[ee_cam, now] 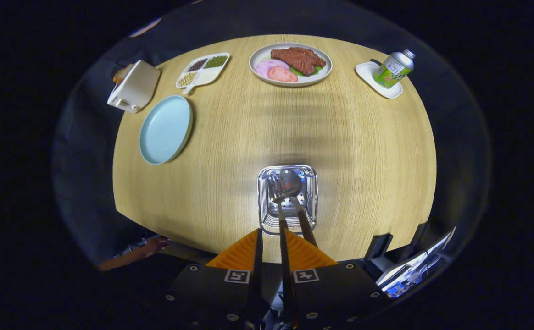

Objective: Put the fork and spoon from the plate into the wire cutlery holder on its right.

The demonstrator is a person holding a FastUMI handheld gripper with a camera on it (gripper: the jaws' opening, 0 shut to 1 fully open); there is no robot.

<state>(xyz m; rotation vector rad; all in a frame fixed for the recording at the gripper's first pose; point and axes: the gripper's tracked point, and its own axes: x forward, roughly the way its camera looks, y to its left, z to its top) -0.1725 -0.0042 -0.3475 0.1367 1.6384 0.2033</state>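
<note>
Standing in holder (287, 198) ahead of claw (271, 240): fork (278, 201), spoon (291, 183).

Wire cutlery holder (287, 198): shiny metal, rectangular, upright on the surface, just ahead of the hand-held gripper (270, 247). Spoon (291, 183): metal bowl inside the holder, handle leaning back towards the fingers. Fork (276, 189): tines inside the holder beside the spoon, brown handle running back between the near-closed fingers. Plate (166, 129): pale blue, round, well apart, beyond and left.

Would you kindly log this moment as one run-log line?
claw: shut on fork handle | fork, spoon: in wire holder | blue plate: empty
</note>
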